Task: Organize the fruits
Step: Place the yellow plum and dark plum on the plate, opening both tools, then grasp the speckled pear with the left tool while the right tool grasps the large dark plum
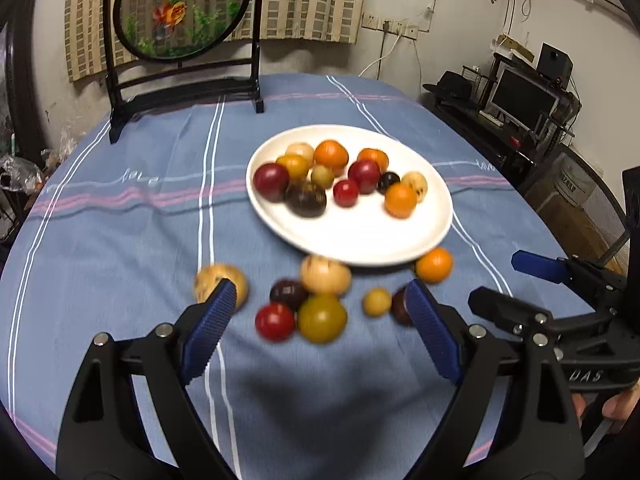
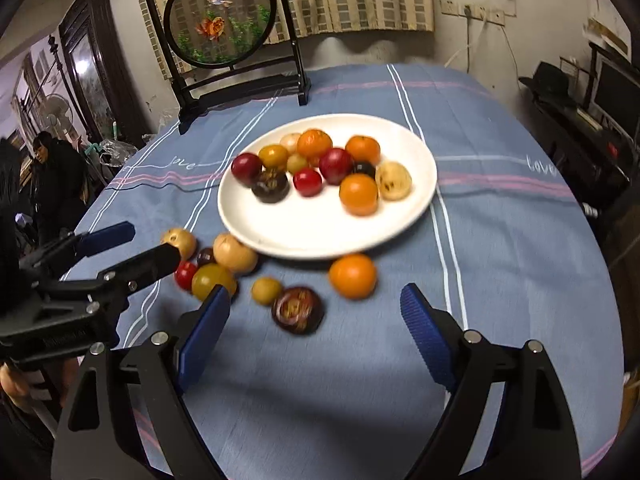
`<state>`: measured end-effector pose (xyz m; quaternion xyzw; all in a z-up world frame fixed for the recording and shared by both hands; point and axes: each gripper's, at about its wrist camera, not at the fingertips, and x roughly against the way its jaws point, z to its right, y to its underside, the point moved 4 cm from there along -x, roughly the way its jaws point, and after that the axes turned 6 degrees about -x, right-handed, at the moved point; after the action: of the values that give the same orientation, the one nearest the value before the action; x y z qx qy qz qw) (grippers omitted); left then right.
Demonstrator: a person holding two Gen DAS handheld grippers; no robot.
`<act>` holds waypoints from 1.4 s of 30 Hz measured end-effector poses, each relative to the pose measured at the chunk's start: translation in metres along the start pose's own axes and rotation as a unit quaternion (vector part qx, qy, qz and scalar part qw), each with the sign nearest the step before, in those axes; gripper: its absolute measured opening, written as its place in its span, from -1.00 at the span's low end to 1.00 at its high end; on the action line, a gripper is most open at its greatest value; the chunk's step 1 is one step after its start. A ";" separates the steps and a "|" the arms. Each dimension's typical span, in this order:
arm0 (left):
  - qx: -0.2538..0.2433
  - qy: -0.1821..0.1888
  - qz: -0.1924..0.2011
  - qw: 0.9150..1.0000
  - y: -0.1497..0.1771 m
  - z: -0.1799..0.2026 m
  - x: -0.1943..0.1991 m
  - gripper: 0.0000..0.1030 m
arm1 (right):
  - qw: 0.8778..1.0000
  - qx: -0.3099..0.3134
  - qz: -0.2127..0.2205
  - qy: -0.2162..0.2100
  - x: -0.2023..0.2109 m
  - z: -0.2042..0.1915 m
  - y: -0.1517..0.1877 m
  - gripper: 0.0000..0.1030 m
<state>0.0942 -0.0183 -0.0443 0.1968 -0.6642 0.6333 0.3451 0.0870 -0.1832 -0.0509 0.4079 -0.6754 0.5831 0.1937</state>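
From the left wrist, the left gripper hangs with jaws spread and empty over loose fruits on the blue-clothed counter, a red fruit and an olive-yellow fruit between them, just short of the white plate near the counter's middle, already loaded. From the right wrist, the right gripper likewise has jaws spread, holding nothing, above a dark mangosteen and an orange lying just before the plate's near rim. These look small, light, round and prone to rolling, so each probably wants a gentle pinch across its widest middle.
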 end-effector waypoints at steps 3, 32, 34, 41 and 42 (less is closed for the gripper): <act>0.002 -0.006 0.002 1.000 0.010 -0.002 0.008 0.71 | 1.000 -0.002 -0.003 0.002 0.003 -0.003 0.008 0.70; 0.080 -0.046 -0.026 0.995 0.067 -0.073 0.014 0.71 | 0.998 0.013 -0.068 0.008 -0.076 -0.020 0.025 0.05; 0.076 -0.042 -0.028 0.996 0.066 -0.071 0.011 0.71 | 0.998 0.026 -0.058 0.028 -0.077 -0.021 0.023 -0.17; 0.024 -0.073 -0.035 0.996 0.047 -0.070 -0.011 0.71 | 0.999 0.020 -0.050 0.000 -0.040 -0.012 0.038 -0.18; 0.017 -0.076 -0.035 0.996 0.043 -0.073 -0.014 0.71 | 0.999 0.022 -0.048 -0.004 -0.032 -0.011 0.042 -0.18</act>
<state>0.0891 0.0555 -0.0877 0.2732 -0.6700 0.6154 0.3126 0.0711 -0.1629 -0.0979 0.4465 -0.6429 0.5861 0.2093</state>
